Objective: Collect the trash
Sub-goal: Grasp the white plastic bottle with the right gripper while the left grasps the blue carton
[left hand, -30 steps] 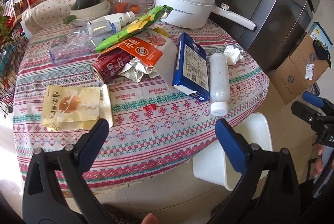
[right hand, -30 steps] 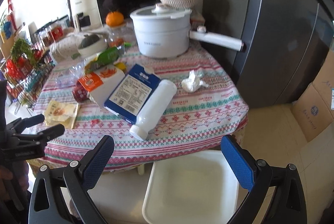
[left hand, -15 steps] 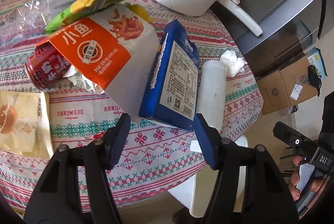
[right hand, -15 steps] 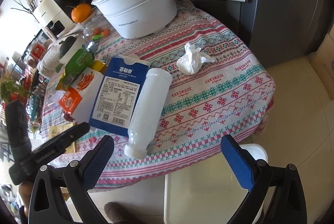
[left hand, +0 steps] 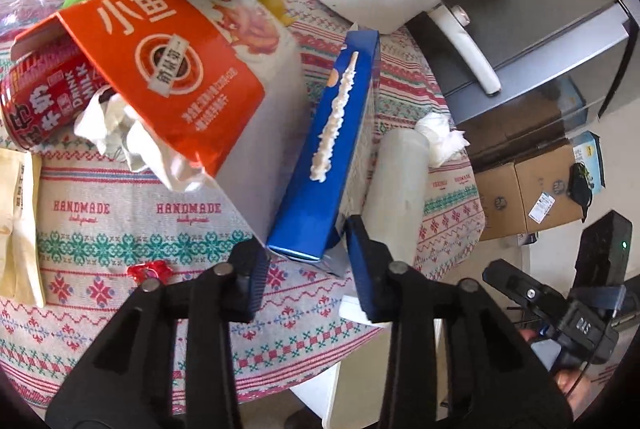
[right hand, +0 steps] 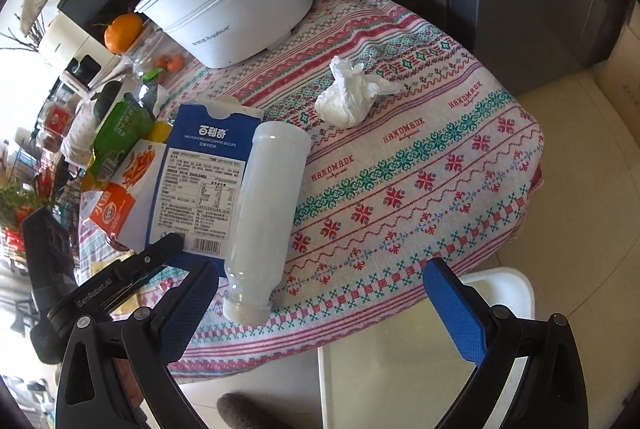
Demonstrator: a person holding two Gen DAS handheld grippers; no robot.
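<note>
Left wrist view: left gripper (left hand: 306,271) is seen closing round the near end of the blue box (left hand: 326,165), pads not yet pressing. Right gripper (right hand: 320,305) is held wide apart beside the box. Squeeze should stay square across the narrow sides.

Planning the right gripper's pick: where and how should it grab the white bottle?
Grip the white bottle across its mid-body, coming from above with the right gripper. It lies flat, cap toward the table edge; the blue box crowds one side, so align jaws carefully.
</note>
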